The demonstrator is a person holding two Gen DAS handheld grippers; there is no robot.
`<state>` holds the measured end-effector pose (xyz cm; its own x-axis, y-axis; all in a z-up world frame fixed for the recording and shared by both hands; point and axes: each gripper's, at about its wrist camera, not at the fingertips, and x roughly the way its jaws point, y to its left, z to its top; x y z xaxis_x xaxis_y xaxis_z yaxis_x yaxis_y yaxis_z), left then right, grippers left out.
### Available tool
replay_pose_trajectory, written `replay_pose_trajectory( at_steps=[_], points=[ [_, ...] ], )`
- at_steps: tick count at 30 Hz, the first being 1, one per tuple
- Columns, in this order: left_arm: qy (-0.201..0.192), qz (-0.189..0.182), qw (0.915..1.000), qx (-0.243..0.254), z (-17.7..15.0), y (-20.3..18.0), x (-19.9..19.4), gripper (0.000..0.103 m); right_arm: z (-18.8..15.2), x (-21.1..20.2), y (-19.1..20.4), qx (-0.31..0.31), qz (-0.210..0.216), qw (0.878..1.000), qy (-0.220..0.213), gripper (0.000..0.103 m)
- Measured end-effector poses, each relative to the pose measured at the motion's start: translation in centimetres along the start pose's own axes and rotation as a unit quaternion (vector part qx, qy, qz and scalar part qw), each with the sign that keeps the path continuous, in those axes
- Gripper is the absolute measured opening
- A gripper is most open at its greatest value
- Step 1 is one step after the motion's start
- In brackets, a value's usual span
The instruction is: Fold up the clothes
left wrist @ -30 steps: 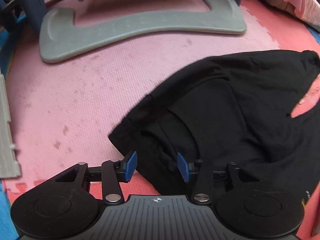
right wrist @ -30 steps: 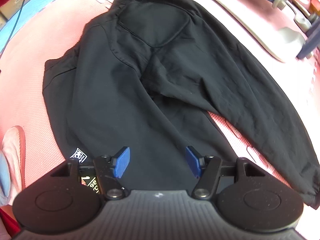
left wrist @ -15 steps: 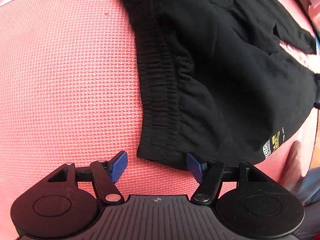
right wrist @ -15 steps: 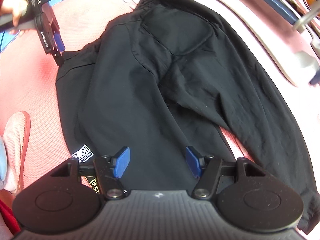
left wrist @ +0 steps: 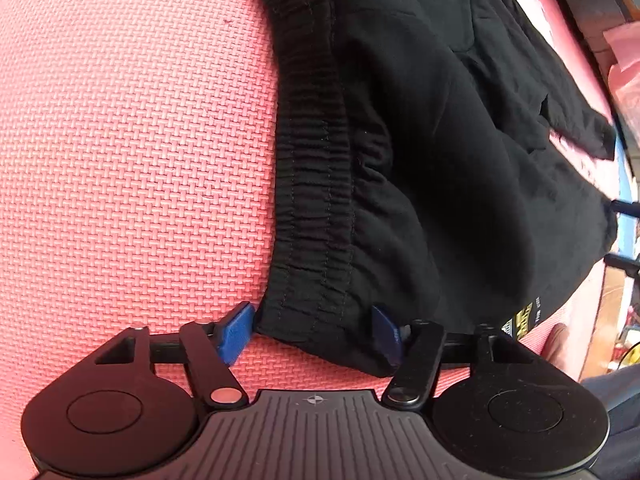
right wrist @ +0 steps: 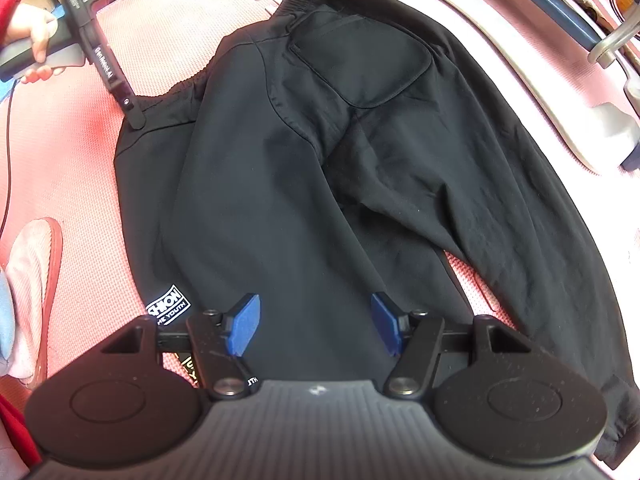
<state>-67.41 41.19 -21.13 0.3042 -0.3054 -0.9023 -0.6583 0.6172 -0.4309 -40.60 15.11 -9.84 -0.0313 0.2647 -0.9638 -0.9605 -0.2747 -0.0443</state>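
Left gripper (left wrist: pixel 314 330): fingers (left wrist: pixel 236 332) spread apart, one on each side of the corner of the elastic waistband (left wrist: pixel 316 184) of the black trousers (right wrist: pixel 320 184). The corner lies between the blue pads; no clamping is visible.

Right gripper (right wrist: pixel 316 328): fingers (right wrist: pixel 242 326) spread apart, positioned over the trouser leg beside the white printed label (right wrist: pixel 168 308), gripping nothing.

The trousers lie spread on the pink foam floor mat (left wrist: pixel 132 140), back pocket (right wrist: pixel 360 64) facing up, legs running toward the right-wrist camera. In the right wrist view, a hand (right wrist: pixel 34 36) holds the left gripper's body at the waistband corner.
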Motion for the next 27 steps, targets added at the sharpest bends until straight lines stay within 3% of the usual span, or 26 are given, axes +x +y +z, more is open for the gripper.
replay_pose_trajectory(
  at_steps=[4, 8, 12, 15, 20, 27],
  points=[
    [0.007, 0.029, 0.9992, 0.028, -0.4, -1.5, -0.6, 0.044, 0.2, 0.1, 0.1, -0.003, 0.001, 1.0, 0.0, 0.062],
    [0.016, 0.066, 0.9954, 0.068, -0.8, -3.5, -1.5, 0.041, 0.4, 0.2, 0.1, -0.006, 0.002, 1.0, -0.001, 0.062],
    [0.009, 0.083, 0.9935, 0.077, -1.6, -4.8, -3.7, 0.04, 0.6, 0.3, 0.2, -0.009, 0.003, 1.0, -0.001, 0.062],
    [0.0, 0.074, 0.9951, 0.065, -2.9, -4.9, -5.4, 0.04, 0.8, 0.5, 0.1, -0.009, 0.005, 1.0, -0.001, 0.062],
    [0.02, 0.073, 0.9964, 0.04, -5.0, -4.0, -4.8, 0.04, 1.0, 1.1, 0.0, -0.013, 0.009, 1.0, 0.003, 0.062],
    [0.018, 0.101, 0.9937, 0.044, -4.9, -4.0, -6.1, 0.048, 1.1, 1.2, -0.4, -0.012, 0.008, 1.0, 0.004, 0.062]
  ],
)
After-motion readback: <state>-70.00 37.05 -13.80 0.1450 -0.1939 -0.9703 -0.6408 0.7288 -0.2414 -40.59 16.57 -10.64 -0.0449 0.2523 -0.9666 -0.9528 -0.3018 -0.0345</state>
